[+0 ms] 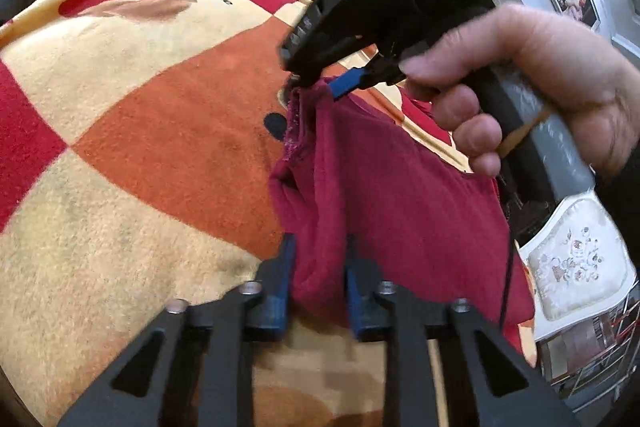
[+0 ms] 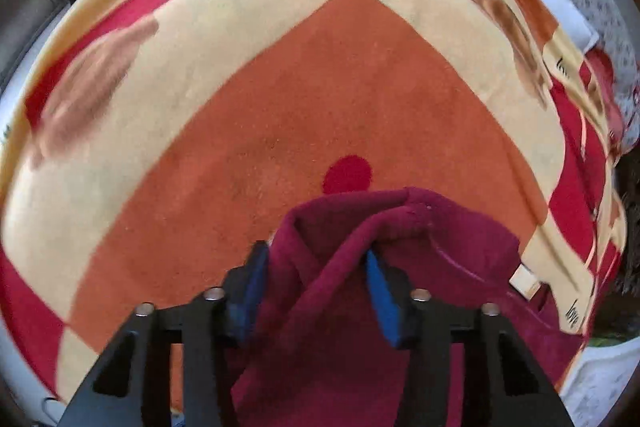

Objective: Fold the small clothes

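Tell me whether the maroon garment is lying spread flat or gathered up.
Gathered up: the maroon garment hangs bunched between the left gripper and right gripper, lifted above the blanket.

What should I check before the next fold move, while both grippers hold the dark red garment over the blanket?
1. Left gripper grips the dark red garment: ok, cloth sits bunched between its blue fingers.
2. Right gripper grips the garment too: ok, cloth fills the gap.
3. The cloth between the two grips is taut: not ok, it hangs in folds.
4. Landing area on the checked blanket: ok, the orange patch ahead shows nothing lying on it.
5. Garment edges aligned: cannot tell, the lower part is hidden.
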The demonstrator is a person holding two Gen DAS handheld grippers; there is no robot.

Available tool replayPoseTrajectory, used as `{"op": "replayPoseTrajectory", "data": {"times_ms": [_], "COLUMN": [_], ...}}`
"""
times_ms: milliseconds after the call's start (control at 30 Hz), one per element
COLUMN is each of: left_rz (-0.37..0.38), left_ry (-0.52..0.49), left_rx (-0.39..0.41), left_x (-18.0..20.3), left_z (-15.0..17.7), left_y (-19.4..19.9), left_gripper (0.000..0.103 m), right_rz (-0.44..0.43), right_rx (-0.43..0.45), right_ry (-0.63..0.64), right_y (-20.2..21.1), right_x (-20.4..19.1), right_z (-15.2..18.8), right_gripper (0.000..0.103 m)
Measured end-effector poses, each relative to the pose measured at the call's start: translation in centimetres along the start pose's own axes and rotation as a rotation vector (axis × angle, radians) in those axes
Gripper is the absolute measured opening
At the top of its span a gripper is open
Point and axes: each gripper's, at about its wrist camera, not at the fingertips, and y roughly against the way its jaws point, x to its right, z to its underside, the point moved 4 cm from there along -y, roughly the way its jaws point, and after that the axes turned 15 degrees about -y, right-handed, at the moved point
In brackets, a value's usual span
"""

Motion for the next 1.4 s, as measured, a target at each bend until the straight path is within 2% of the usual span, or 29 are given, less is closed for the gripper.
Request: {"op": "replayPoseTrajectory", "data": {"times_ms": [33,100,233,333,467,700,867,1033,1167,1233,1267,1333,1400], "left_rz": [-0.001,-0.002,-0.011,-0.001,0.045,0.143,0.163,0.153,0.153,0.174,0.198,0.255,0.272], "left_ry": [-0.006,-0.023,-0.098,-0.184,-0.287,-0.389,-0.416,-0.411,-0.428,-0.421,-0.42,-0.434,-0.46], "left_rx": [0.002,0.023,0.079,0.115,0.125,0.056,-0.011,-0.067,-0.091,-0.104,-0.116,-0.135,-0.142], "left_x": [0.2,0.9,3.8,7.3,12.6,21.6,25.4,26.9,27.6,27.3,27.4,27.5,27.0], "left_z": [-0.2,-0.9,-2.4,-3.2,-3.6,-1.6,0.4,1.9,3.3,3.6,3.7,4.4,5.2], "left_y": [0.2,0.9,2.5,3.2,2.7,-1.1,-4.7,-7.6,-8.2,-7.9,-7.7,-6.3,-4.2], "left_gripper": [0.015,0.014,0.013,0.013,0.013,0.013,0.013,0.013,0.015,0.024,0.028,0.031,0.031], "right_rz": [0.005,-0.045,-0.172,-0.287,-0.358,-0.323,-0.34,-0.372,-0.349,-0.323,-0.329,-0.357,-0.353], "right_rx": [0.011,0.045,0.106,0.142,0.169,0.185,0.177,0.179,0.181,0.214,0.234,0.294,0.367], "right_ry": [0.0,-0.029,-0.079,-0.161,-0.233,-0.314,-0.362,-0.392,-0.409,-0.428,-0.45,-0.47,-0.459], "right_y": [0.1,1.3,4.9,7.7,10.1,10.6,8.3,5.6,3.3,2.2,1.8,2.1,3.6], "right_x": [0.2,1.3,5.0,9.9,15.2,25.4,31.1,33.9,35.7,36.9,37.5,38.0,37.9], "right_z": [0.2,0.7,1.3,2.2,3.5,8.7,11.5,13.0,13.8,14.4,14.8,15.8,16.8], "right_gripper": [0.027,0.02,0.018,0.017,0.017,0.017,0.017,0.017,0.017,0.021,0.029,0.029,0.029]}}
